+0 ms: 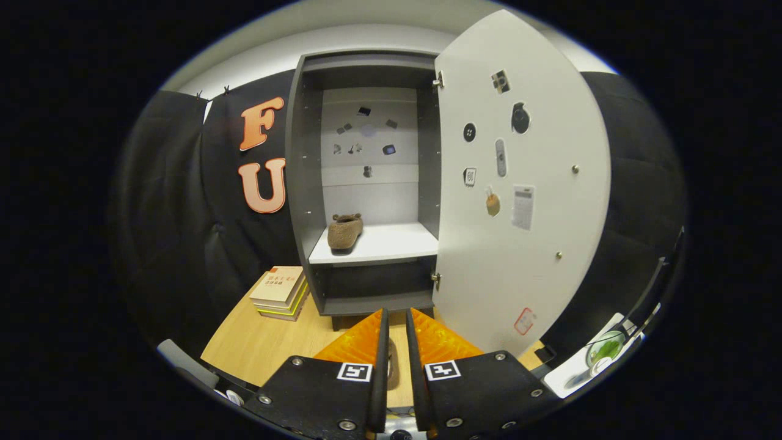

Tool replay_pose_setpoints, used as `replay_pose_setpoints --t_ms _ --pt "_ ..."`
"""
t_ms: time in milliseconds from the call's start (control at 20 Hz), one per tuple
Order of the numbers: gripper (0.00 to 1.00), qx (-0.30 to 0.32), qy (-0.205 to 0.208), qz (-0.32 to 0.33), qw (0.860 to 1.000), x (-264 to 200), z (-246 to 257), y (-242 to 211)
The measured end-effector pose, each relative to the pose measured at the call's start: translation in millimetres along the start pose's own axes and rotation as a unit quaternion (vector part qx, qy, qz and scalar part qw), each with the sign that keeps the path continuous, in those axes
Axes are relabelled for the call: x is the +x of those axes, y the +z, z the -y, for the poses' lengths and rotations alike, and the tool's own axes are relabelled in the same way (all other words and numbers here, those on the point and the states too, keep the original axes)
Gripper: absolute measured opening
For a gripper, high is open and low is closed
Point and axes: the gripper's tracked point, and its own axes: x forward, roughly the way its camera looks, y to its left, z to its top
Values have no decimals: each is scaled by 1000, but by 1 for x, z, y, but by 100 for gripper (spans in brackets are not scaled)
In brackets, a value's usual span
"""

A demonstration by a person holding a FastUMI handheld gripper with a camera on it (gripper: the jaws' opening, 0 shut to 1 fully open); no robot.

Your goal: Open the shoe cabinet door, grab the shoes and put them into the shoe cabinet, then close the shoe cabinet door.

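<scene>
In front of the cabinet (366,183), whose door (519,183) hangs wide open to the right, the gripper (396,330) is held low over the tabletop (256,342), pointing straight at the cabinet's base. Its orange fingers (360,342) are drawn nearly together with only a thin slit between them, and they grip nothing. One brown shoe (345,231) already sits on the left part of the white shelf (385,244), well beyond the fingers. A rounded shape shows through the slit down on the tabletop, possibly another shoe, though I cannot tell. The door looks like the main risk: to shut it the gripper must get round its far edge, and a careless sweep could clip it or push the whole cabinet back. The stack of books (281,293) just beside the cabinet's left foot could also be knocked.
</scene>
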Motion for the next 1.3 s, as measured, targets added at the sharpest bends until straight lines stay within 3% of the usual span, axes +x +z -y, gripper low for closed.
replay_pose_setpoints --t_ms 200,400,750,950,1300 --pt "23 -17 29 -40 999 31 -18 -37" --pt "35 -32 75 -88 993 63 -40 -84" --pt "81 -41 116 -164 979 108 -58 -168" --pt "86 -63 121 -197 971 131 -57 -208" --pt "87 -72 127 -245 959 166 -60 -266"
